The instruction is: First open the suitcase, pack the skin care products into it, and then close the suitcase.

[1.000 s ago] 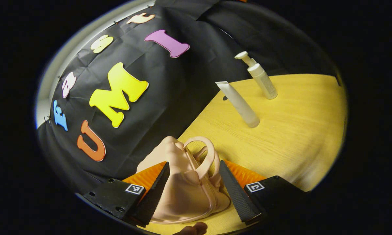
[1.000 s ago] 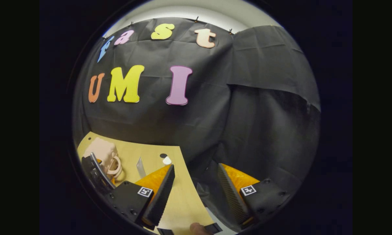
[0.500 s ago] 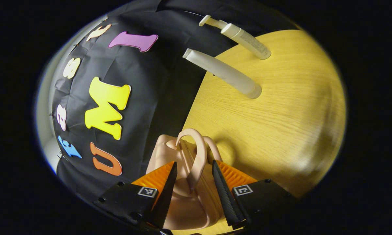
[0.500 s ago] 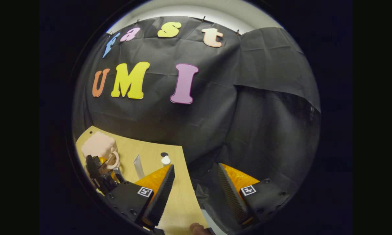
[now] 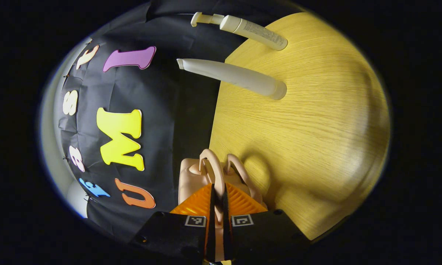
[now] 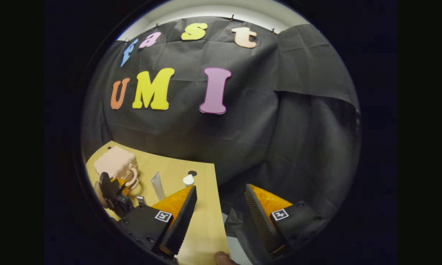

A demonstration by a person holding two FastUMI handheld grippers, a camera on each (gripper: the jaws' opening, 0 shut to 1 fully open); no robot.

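Left gripper (image 5: 217, 206) fingers clamp one suitcase handle (image 5: 214, 173); right gripper (image 6: 221, 215) fingers apart; two products.

Both gripper-mounted views toward table (image 5: 316, 121)

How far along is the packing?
Just starting. The suitcase looks shut. In hand: the left gripper is clamped on one handle, likely to open it. Left: the tube and pump bottle stand on the table, unpacked. The right gripper hangs open.
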